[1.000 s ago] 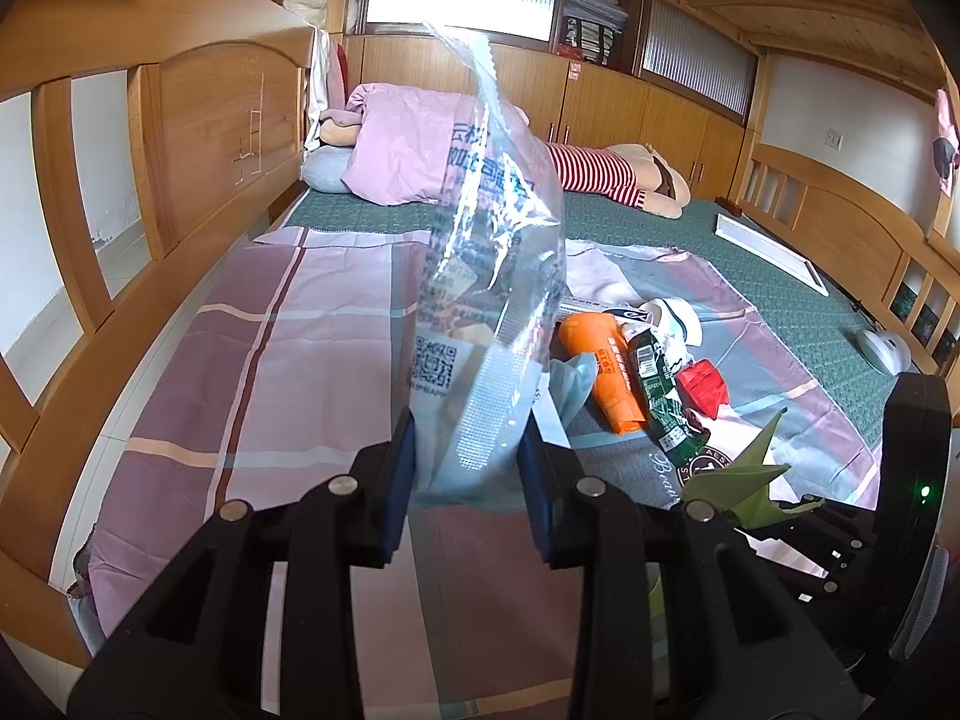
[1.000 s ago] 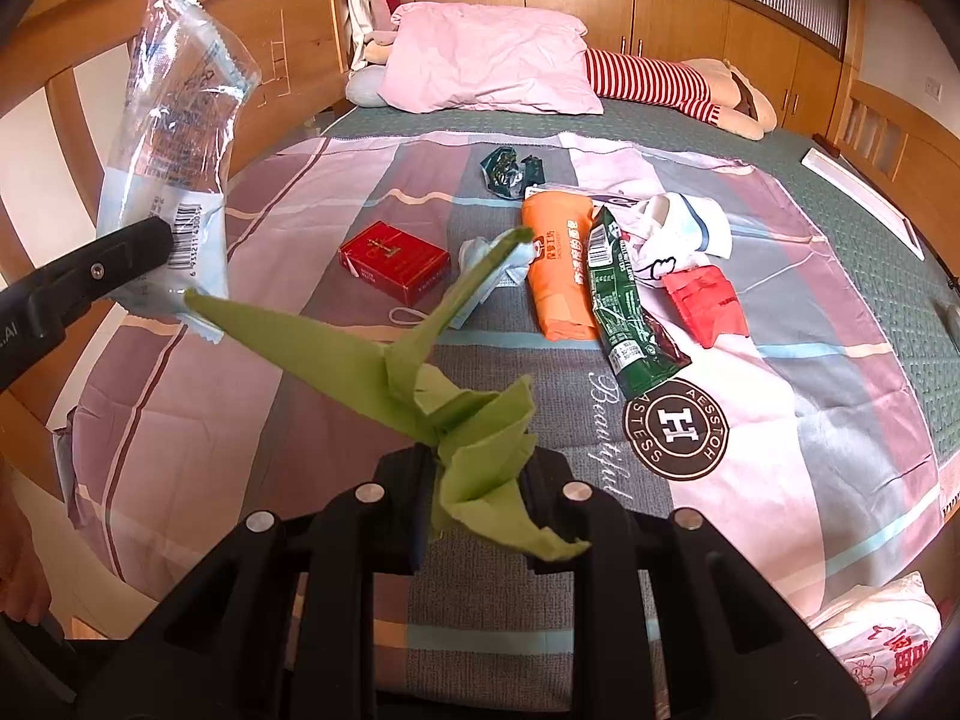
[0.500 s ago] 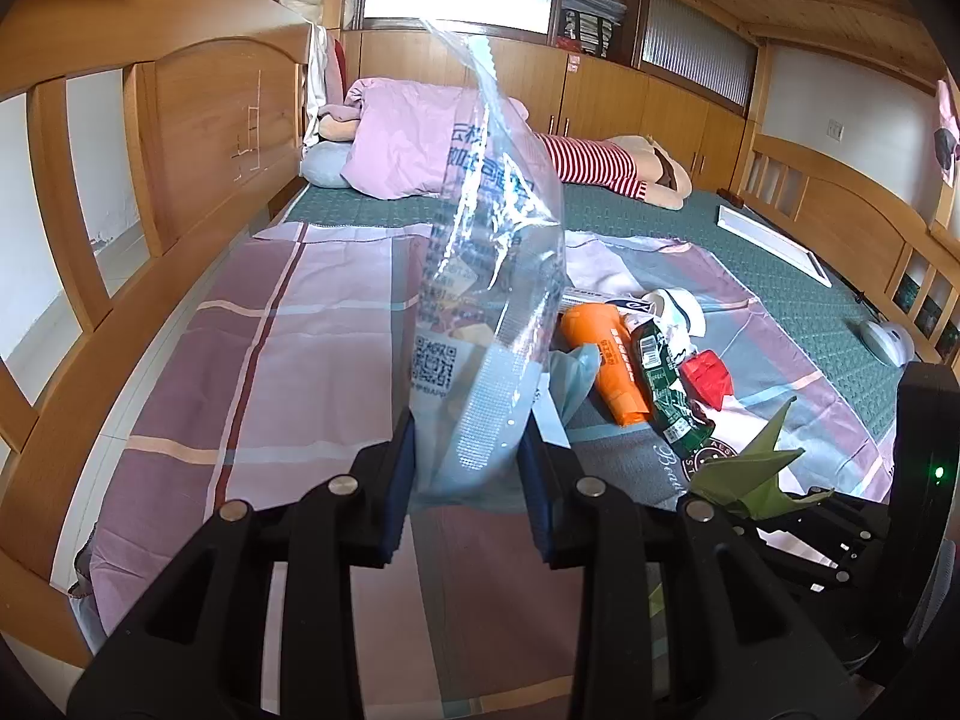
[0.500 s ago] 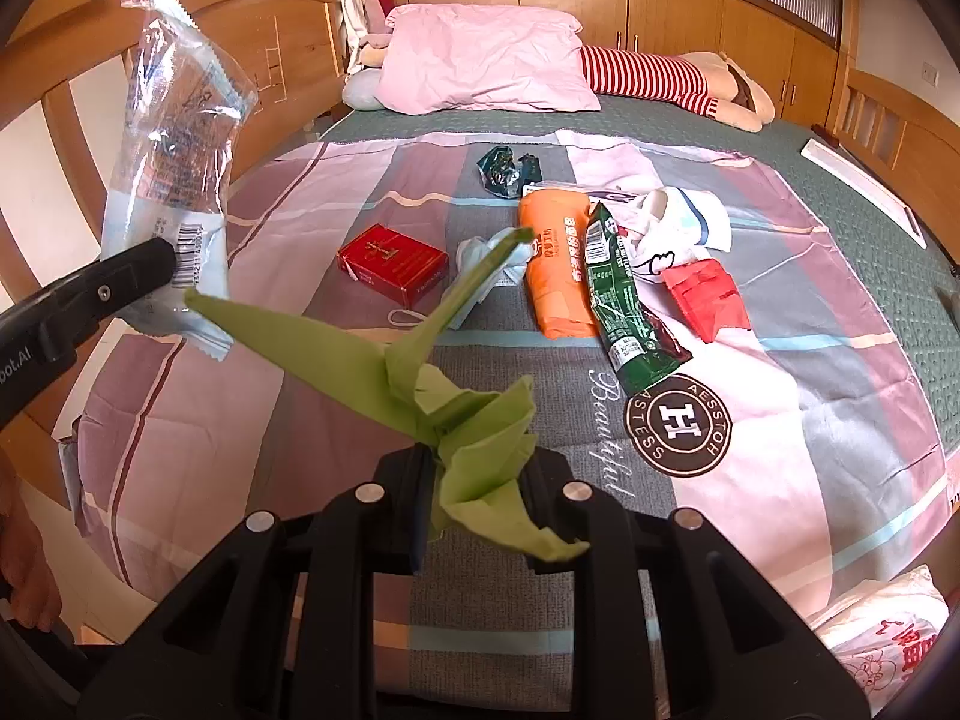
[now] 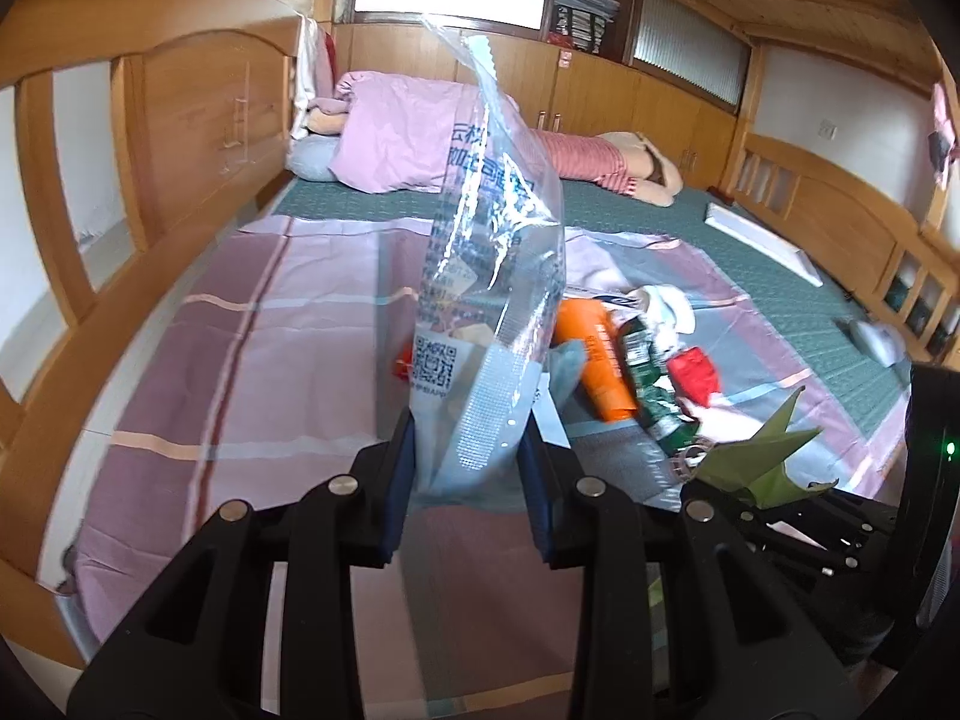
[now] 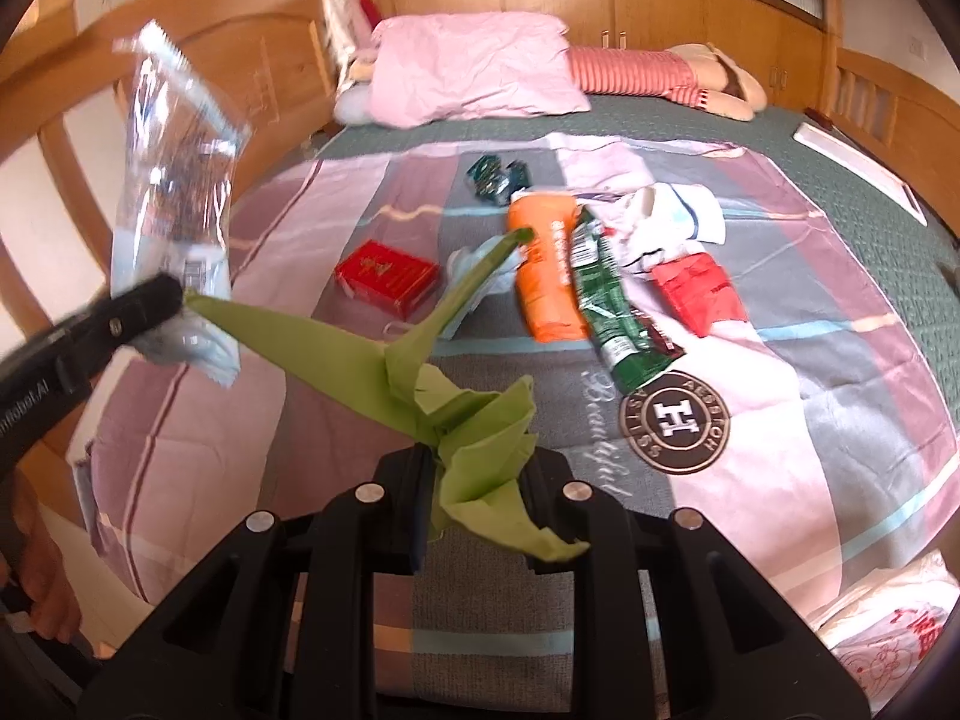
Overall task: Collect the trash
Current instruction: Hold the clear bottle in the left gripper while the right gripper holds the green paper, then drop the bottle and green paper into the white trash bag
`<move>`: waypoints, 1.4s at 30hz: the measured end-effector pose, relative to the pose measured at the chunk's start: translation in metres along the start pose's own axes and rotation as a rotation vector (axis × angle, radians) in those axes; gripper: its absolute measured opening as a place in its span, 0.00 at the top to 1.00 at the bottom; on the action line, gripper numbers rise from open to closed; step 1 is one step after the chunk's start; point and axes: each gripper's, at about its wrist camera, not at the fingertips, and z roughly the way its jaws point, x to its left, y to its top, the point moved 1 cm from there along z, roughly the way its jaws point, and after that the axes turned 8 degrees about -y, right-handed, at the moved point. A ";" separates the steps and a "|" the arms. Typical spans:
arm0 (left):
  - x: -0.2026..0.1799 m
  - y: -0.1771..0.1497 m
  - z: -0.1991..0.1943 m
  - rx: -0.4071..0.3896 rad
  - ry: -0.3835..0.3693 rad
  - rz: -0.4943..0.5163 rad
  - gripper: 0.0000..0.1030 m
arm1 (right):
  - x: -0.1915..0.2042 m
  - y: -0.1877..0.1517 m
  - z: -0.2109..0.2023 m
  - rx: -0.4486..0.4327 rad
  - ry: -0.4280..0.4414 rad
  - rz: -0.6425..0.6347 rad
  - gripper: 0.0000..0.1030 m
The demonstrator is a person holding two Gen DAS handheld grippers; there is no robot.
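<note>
My left gripper (image 5: pixel 468 468) is shut on a clear plastic bag (image 5: pixel 492 276) with blue print, held upright above the bed; it also shows in the right wrist view (image 6: pixel 174 180). My right gripper (image 6: pixel 477 492) is shut on crumpled green paper (image 6: pixel 420 384), which also shows in the left wrist view (image 5: pixel 762 462). On the striped sheet lie a red box (image 6: pixel 387 276), an orange packet (image 6: pixel 549 270), a green wrapper (image 6: pixel 612 312), a red wrapper (image 6: pixel 699 291), a dark green wrapper (image 6: pixel 498 177) and white paper (image 6: pixel 672 219).
A wooden bed rail (image 5: pixel 144 180) runs along the left. A pink pillow (image 6: pixel 474 69) and a striped doll (image 6: pixel 660 69) lie at the head. A white plastic bag with red print (image 6: pixel 888 642) sits at the bottom right. A hand (image 6: pixel 36 588) shows at the left edge.
Both grippers have moved a little closer to the trash on the bed, still holding their items. The clear bag now looks blurred in the right wrist view.
</note>
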 end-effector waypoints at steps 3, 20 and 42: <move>-0.003 0.001 0.001 0.004 -0.059 -0.018 0.68 | -0.018 0.000 -0.014 -0.021 0.006 0.034 0.77; -0.109 -0.020 0.003 0.144 -0.563 0.075 0.68 | -0.187 -0.085 -0.108 0.171 -0.141 0.030 0.64; -0.224 -0.053 0.032 0.318 -0.554 0.325 0.14 | -0.278 -0.038 -0.164 -0.174 -0.268 0.349 0.07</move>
